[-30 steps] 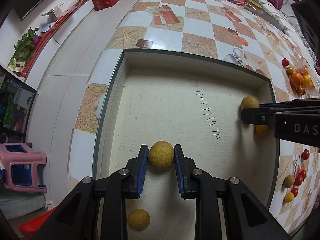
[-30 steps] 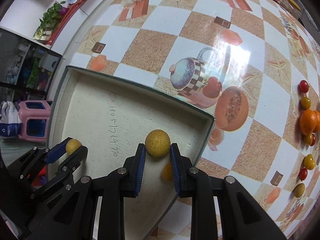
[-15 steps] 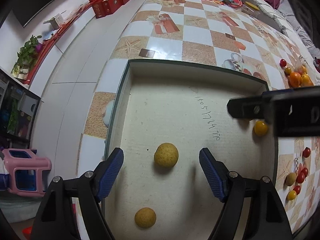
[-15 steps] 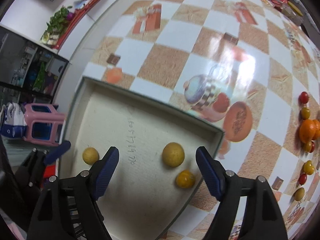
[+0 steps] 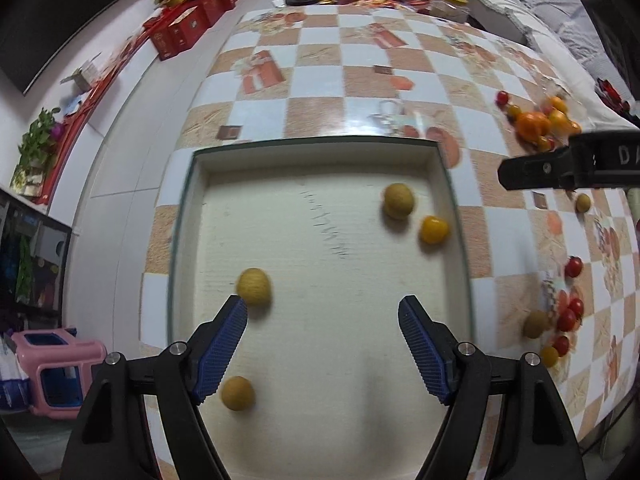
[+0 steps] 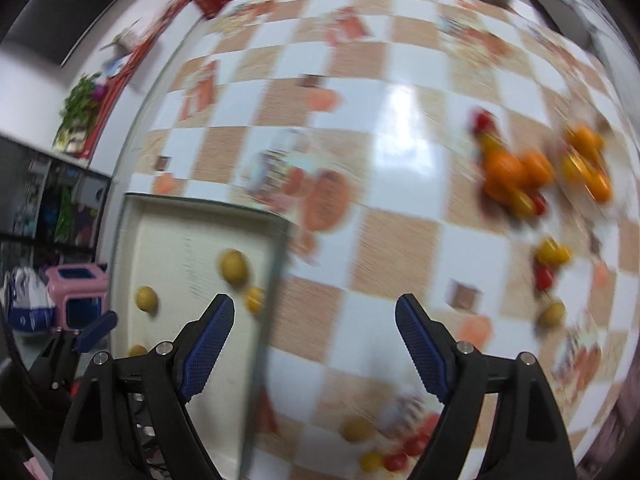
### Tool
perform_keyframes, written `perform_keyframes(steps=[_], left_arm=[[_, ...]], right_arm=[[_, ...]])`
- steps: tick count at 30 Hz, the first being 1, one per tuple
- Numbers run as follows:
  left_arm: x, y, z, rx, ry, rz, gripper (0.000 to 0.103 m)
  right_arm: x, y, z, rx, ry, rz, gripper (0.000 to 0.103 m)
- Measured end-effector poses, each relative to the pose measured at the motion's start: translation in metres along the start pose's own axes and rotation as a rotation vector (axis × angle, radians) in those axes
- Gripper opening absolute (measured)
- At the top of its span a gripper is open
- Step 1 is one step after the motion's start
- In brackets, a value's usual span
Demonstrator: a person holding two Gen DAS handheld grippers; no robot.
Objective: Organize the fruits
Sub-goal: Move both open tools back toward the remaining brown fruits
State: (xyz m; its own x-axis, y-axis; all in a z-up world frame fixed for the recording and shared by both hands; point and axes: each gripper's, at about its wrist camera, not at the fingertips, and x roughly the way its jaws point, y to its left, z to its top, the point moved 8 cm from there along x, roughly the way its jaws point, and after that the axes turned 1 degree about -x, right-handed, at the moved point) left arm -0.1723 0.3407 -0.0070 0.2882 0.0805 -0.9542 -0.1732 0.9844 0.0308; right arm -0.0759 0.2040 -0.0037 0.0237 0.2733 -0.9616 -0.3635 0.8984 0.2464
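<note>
Cream-lined and shallow, the box on the checked counter lies below my left hand-held gripper, whose blue pads stand wide apart with nothing between them. One tan fruit sits just ahead of its left fingertip, another beside that finger, nearer me. Two more, a tan one and a yellow one, lie touching or nearly so toward the box's far right corner. My right hand-held gripper, jaws just opened further and empty, hangs over the box's right edge and bare counter. Loose oranges and small tomatoes lie blurred, ahead and to its right.
</note>
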Motion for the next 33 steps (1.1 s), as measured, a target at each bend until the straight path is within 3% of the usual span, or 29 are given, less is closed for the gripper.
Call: perform_keyframes(steps=[10,14,21,33], left_arm=[[-0.019,-0.085,0.002,0.158,-0.015,-0.083,0.079],[-0.017,-0.118,-0.005,0.21,0.004,-0.118,0.079],[0.001,-0.156,-0.02,0.256,0.062,-0.138,0.079],[0.025,-0.168,-0.032,0.209,0.113,-0.108,0.079]], right_arm=[[-0.017,-0.132,-0.074,0.287,0.023,-0.107,0.085],[-0.023,-0.164,-0.095,0.335,0.031,-0.129,0.086],[-0.023,-0.186,-0.105,0.347,0.032,-0.113,0.085],[-0.012,-0.186,-0.08,0.257,0.01,-0.107,0.085]])
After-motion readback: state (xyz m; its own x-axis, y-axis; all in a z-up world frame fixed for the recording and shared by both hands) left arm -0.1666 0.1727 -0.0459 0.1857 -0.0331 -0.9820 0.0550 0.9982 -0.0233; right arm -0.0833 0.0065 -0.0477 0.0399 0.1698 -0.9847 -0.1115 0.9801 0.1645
